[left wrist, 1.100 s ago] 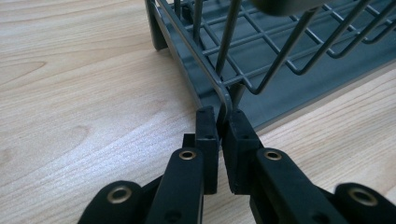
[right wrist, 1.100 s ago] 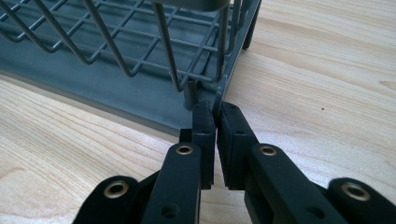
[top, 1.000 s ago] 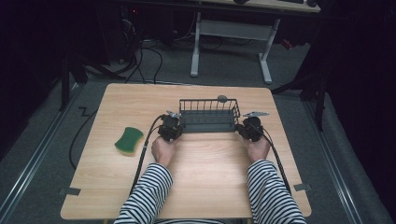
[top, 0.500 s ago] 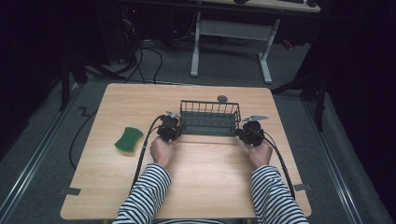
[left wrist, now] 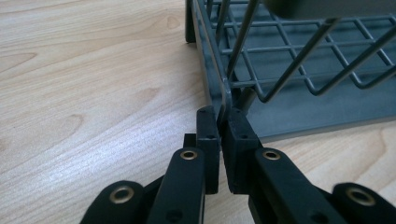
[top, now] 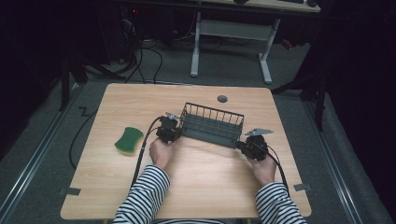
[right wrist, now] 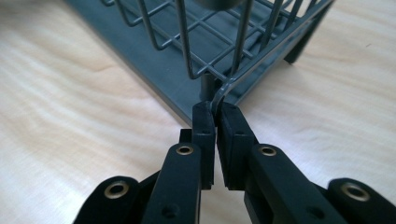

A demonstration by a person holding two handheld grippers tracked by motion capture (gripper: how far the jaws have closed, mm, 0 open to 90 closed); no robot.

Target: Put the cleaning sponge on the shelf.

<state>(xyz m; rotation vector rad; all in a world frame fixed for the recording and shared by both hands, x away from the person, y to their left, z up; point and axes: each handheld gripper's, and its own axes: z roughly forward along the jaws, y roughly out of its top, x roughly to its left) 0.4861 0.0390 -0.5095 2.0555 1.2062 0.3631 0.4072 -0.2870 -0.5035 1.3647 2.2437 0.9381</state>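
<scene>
1. Wire rack (top: 211,124) stands upright on the desk (top: 112,196), about the middle of it and a little toward the far edge.
2. Its long axis runs roughly along the far edge but skewed: the left end lies nearer the far edge, the right end nearer the near edge.
3. Left gripper (top: 169,130) has its jaws clamped on the rim wire at the rack's left end; the left gripper view (left wrist: 223,109) shows the wire pinched between the pads.
4. Right gripper (top: 254,145) grips the rim wire at the right end, its jaws closed on a bent corner of the wire (right wrist: 215,108).
5. A second earlier the rack lay square to the far edge; its right end has since swung toward the near edge with the right gripper, while the left end stayed put.
6. Green sponge (top: 129,140) lies near the left edge, apart from the rack.
</scene>
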